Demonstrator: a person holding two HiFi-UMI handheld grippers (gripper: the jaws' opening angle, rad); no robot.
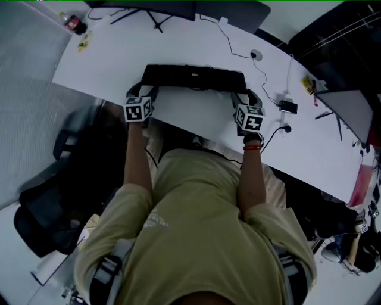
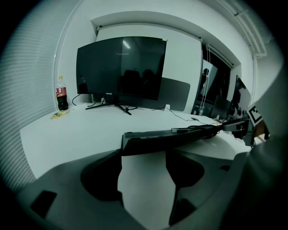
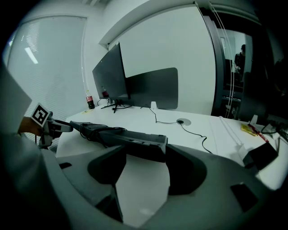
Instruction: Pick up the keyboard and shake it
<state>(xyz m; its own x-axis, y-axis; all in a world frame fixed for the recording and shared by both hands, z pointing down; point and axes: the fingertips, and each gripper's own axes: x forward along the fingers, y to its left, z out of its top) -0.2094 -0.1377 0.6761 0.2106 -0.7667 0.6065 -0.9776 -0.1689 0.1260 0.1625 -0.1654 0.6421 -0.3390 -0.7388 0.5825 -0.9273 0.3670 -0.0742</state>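
**Head view.** Judged to be the grasping step, with the lift not yet clearly begun. Long, slim black keyboard [image 1: 193,77] set crosswise over the white worktop [image 1: 107,65], close to its front edge. Left gripper [image 1: 143,90] at the keyboard's left end and right gripper [image 1: 247,96] at its right end, each straddling a near corner. Monitor [image 1: 172,8] well beyond the keyboard. Bottle [image 1: 74,24] far beyond the keyboard's left end.

**Left gripper view.** Left gripper [image 2: 144,157] released, jaws spread wide, with only bare worktop in the gap nearer than the keyboard. Left end of the keyboard [image 2: 153,140] lying across the jaw tips, with no pad seen pressing on it. A thin, flat, rigid-looking slab, dark all over, seen edge-on and running off toward the other gripper. Cannot tell whether it rests on the worktop or hangs just clear of it.

**Right gripper view.** The same picture mirrored. Right gripper [image 3: 146,159] also released, jaws wide, nothing clamped. Right end of the keyboard [image 3: 135,141] lying squarely across the tips. Thin cables [image 3: 90,128] showing near the keyboard's far end.

**Next move, as a judgement.** Calls for a firm hold on both ends at once, then a level lift with both hands together before any shaking. Likely to twist or slip free if one end lags. Worth keeping the cables from snagging.
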